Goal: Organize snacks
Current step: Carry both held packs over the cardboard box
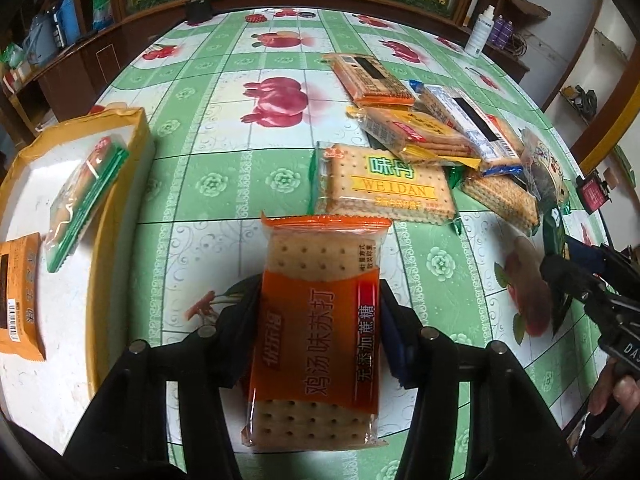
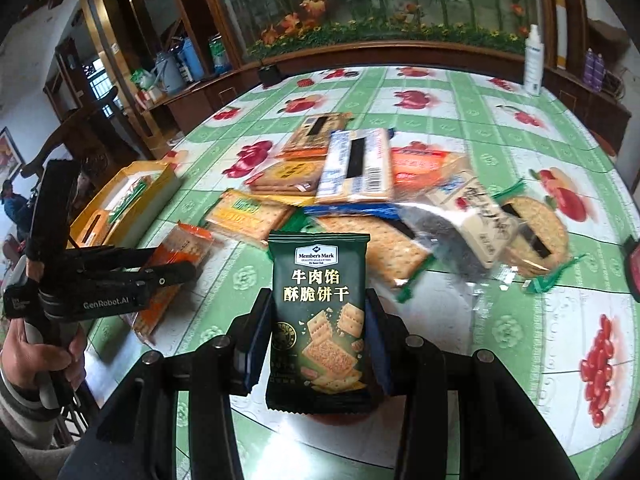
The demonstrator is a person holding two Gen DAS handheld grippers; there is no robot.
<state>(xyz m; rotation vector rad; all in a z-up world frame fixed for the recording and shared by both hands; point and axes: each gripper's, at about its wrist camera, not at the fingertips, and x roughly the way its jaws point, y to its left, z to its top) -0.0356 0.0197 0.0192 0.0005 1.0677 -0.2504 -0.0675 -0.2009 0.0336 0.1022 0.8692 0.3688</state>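
Note:
An orange soda-cracker pack sits upright between the pads of my left gripper, which is shut on its sides just above the tablecloth. My right gripper is shut on a dark green Member's Mark biscuit pack. Beyond both lies a heap of cracker packs, with a Weidan pack nearest. A yellow box at the left holds a green-edged pack and an orange pack. In the right wrist view the left gripper shows at the left, held by a hand.
A green fruit-print cloth covers the round table. A white spray bottle stands at the far right edge and a small black object at the far edge. A red device sits at the right rim. Wooden cabinets ring the table.

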